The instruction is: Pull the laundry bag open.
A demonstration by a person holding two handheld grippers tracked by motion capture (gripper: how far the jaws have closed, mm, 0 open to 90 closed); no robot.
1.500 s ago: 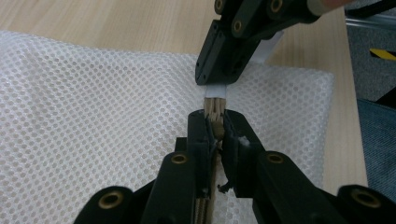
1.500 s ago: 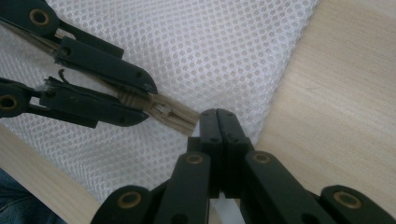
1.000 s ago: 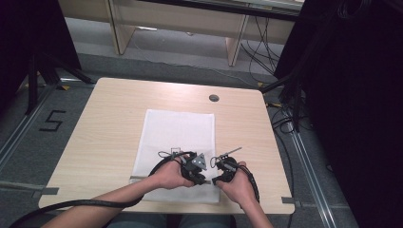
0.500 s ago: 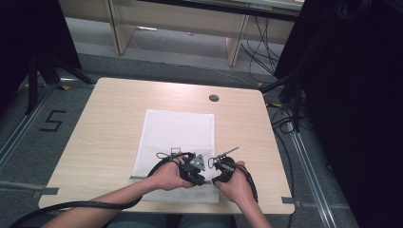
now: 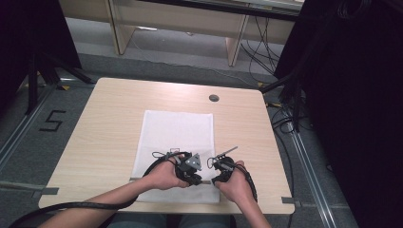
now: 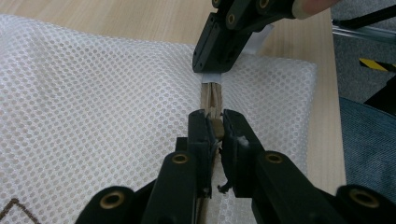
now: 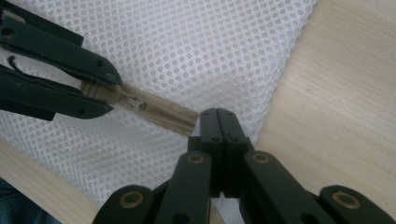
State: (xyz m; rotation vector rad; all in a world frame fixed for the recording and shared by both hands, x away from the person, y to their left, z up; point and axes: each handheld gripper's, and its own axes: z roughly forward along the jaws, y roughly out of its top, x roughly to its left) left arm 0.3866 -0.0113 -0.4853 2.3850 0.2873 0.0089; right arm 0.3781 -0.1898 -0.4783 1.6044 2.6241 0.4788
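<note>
My left hand-held gripper (image 6: pixel 214 126) is clamped on the zipper pull (image 6: pixel 215 125), which the high view hides; my right hand-held gripper (image 7: pixel 218 113) pinches the mesh bag (image 7: pixel 196 51) edge, unmoved since earlier.

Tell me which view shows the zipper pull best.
Right gripper view: the zipper pull sits side-on, pinched between the left gripper jaws, with the beige zipper tape running to the right gripper. The left gripper view shows it end-on, mostly hidden between the jaws. From the high view it is too small to make out.
</note>
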